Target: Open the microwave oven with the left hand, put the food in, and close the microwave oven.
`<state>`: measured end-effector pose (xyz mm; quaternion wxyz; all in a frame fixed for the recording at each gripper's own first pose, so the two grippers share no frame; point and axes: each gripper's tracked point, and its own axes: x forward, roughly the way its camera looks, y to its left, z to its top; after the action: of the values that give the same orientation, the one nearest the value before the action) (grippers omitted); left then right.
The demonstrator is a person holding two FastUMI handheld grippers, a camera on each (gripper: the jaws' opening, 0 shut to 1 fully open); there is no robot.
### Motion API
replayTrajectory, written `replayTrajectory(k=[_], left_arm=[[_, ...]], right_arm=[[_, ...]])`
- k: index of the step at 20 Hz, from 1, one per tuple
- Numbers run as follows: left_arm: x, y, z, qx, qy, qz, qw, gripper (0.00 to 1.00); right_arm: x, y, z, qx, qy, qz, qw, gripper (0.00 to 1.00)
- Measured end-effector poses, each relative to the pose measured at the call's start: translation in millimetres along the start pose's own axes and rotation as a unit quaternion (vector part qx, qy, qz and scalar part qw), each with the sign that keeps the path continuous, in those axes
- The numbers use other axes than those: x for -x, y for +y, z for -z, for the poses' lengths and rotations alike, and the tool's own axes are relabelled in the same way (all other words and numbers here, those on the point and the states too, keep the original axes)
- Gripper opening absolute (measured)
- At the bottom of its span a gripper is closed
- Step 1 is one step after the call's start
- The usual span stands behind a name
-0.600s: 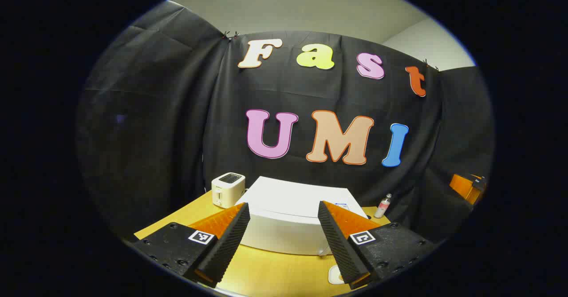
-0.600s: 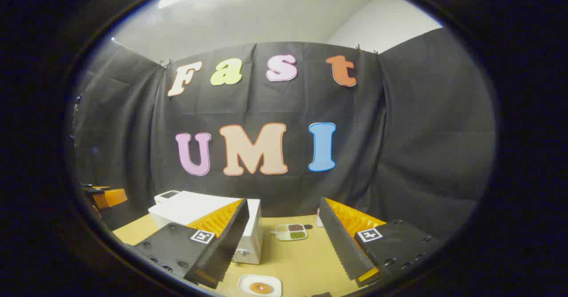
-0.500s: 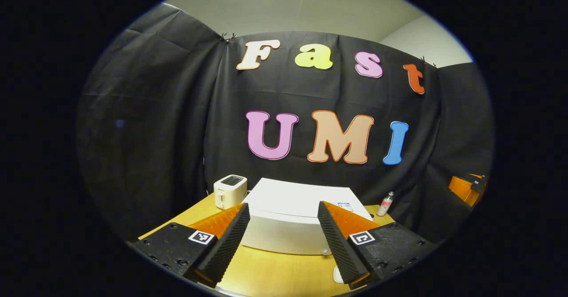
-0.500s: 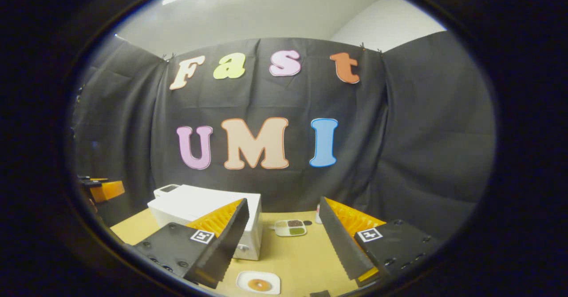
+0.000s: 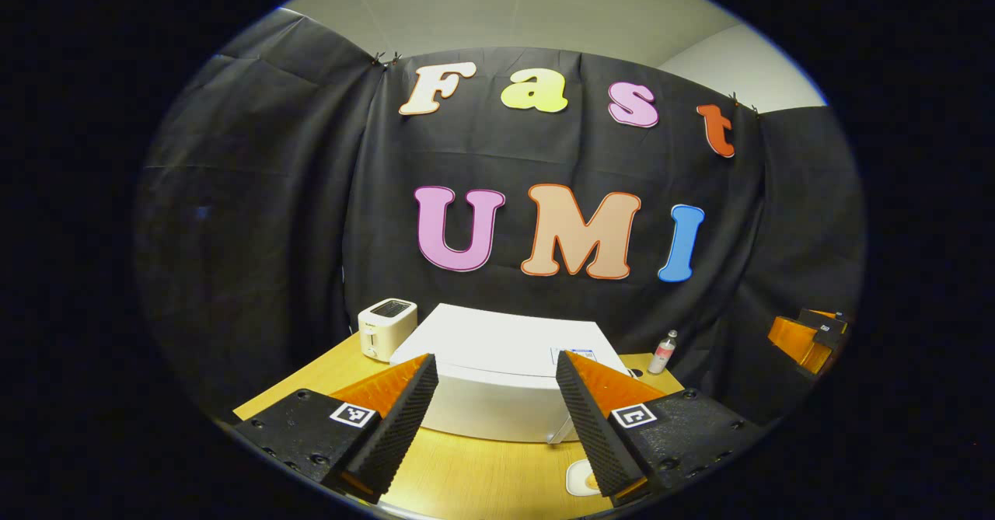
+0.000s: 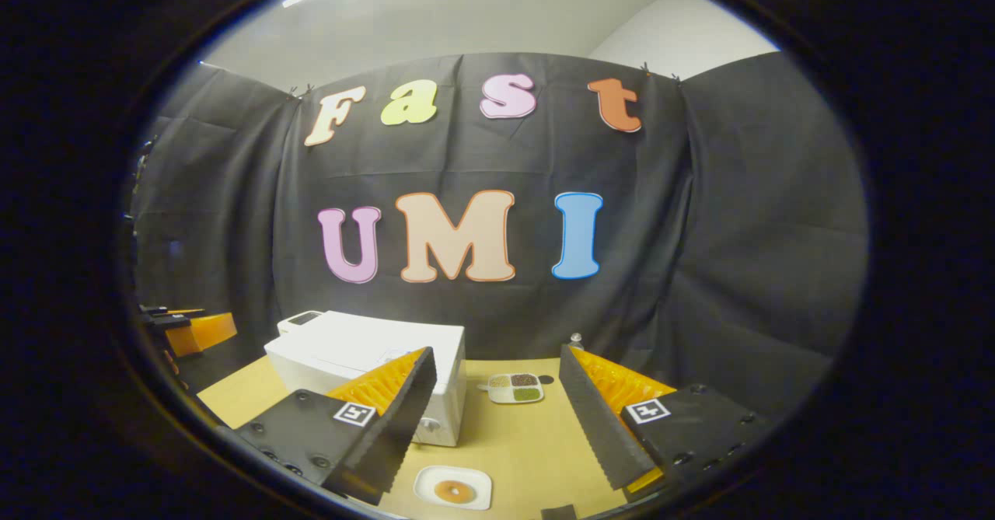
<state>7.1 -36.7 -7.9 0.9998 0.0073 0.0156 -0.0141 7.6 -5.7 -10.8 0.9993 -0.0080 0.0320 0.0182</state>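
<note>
Two grippers hang spread above the near edge of the wooden table [image 6: 536, 442], each with its fingers wide apart and pinching nothing. The left gripper [image 5: 497, 419] faces the white microwave [image 5: 505, 357], which sits shut in the middle of the table with a toaster [image 5: 386, 327] just beside its far left corner and a small bottle [image 5: 663, 351] off to its right. The right gripper [image 6: 497, 419] looks past the microwave's right end toward a small divided dish [image 6: 515, 387] farther back. The food, a brown round piece on a white plate [image 6: 453, 487], lies near, just in front of the microwave's right corner, between the right gripper's fingers and low in that view.

Against half a second ago, both views have tipped down a little: the wall sits higher, more tabletop shows, and the plate has slid further into sight. The left gripper has also drifted slightly, with the microwave now more squarely ahead. That reads as the start of the approach; the door is not yet touched, so opening it with the left gripper is the step in hand, and the food waits untouched.
</note>
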Motion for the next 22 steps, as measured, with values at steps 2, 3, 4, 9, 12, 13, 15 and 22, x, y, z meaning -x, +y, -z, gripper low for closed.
replayTrajectory(k=[2, 3, 4, 9, 12, 13, 15, 22], left_arm=[[0.0, -3.4, -0.2, 0.002, 0.0, 0.0, 1.0, 0.94], [-0.1, -5.4, -0.1, 0.0, -0.001, 0.001, 1.0, 0.94], [-0.6, -6.7, 1.7, -0.003, 0.001, 0.001, 1.0, 0.94], [-3.5, -23.5, 17.5, -0.014, 0.023, 0.022, 0.999, 0.94], [-9.2, -36.0, 37.0, -0.02, 0.043, 0.04, 0.998, 0.93], [-11.7, -40.0, 45.1, -0.019, 0.052, 0.045, 0.997, 0.93], [-16.0, -49.6, 64.6, -0.014, 0.071, 0.06, 0.996, 0.93], [-35.8, -73.6, 131.1, -0.014, 0.128, 0.108, 0.986, 0.91]], right_arm=[[-2.8, -10.1, 0.7, -0.004, 0.002, 0.006, 1.0, 0.96], [-4.4, -12.7, 0.7, -0.007, 0.002, 0.007, 1.0, 1.0], [-6.6, -16.4, 1.4, -0.009, 0.002, 0.009, 1.0, 0.96], [-9.7, -29.2, 6.4, -0.011, 0.005, 0.018, 1.0, 1.0], [-10.7, -35.6, 14.1, -0.017, 0.015, 0.025, 0.999, 1.0], [-10.3, -39.2, 17.3, -0.021, 0.019, 0.03, 0.999, 1.0], [-7.6, -44.1, 25.2, -0.029, 0.027, 0.039, 0.998, 1.0], [6.8, -59.5, 41.9, -0.019, 0.046, 0.07, 0.996, 0.96]])
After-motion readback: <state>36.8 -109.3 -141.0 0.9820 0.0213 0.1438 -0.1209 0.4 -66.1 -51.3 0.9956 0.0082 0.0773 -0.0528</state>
